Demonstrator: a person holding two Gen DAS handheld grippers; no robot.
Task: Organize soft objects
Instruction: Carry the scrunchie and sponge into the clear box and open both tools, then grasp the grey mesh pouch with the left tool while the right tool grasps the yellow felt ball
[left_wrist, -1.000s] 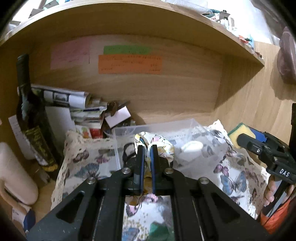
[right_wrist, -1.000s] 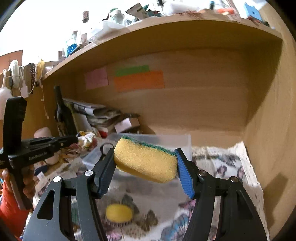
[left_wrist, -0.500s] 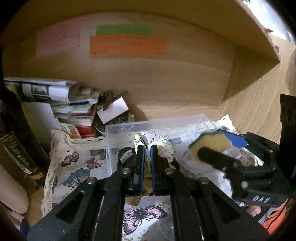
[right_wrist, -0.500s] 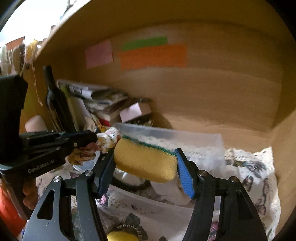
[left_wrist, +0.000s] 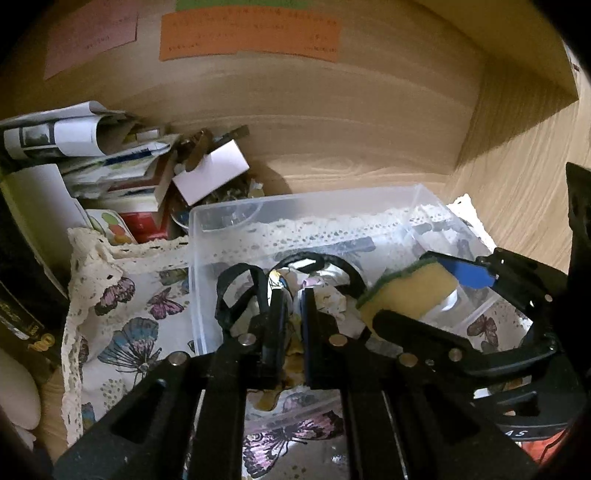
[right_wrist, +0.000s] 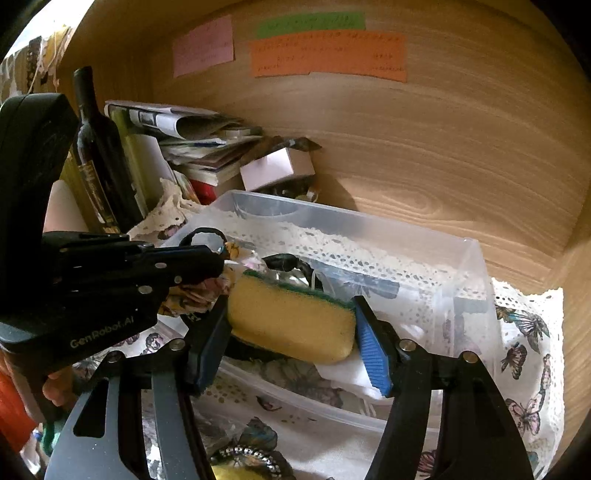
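Observation:
My left gripper (left_wrist: 291, 295) is shut on a crumpled floral cloth (left_wrist: 325, 299) and holds it over the clear plastic bin (left_wrist: 295, 199). It also shows in the right wrist view (right_wrist: 218, 258), with the cloth (right_wrist: 199, 291) at its tips. My right gripper (right_wrist: 291, 321) is shut on a yellow sponge with a green scrub side (right_wrist: 291, 321), held over the bin (right_wrist: 369, 221). The sponge (left_wrist: 410, 291) and right gripper (left_wrist: 436, 291) show at the right of the left wrist view. A black loop (left_wrist: 317, 262) and white items (right_wrist: 347, 369) lie inside the bin.
The bin sits on a butterfly-print lace cloth (left_wrist: 125, 317) inside a wooden shelf nook. A dark wine bottle (right_wrist: 96, 147), stacked papers and books (right_wrist: 199, 147) and a white box (left_wrist: 210, 173) crowd the left back. A yellow object (right_wrist: 229, 472) lies on the cloth in front.
Both grippers have moved forward and down to the bin. The cloth and the sponge now sit over its inside, close side by side.

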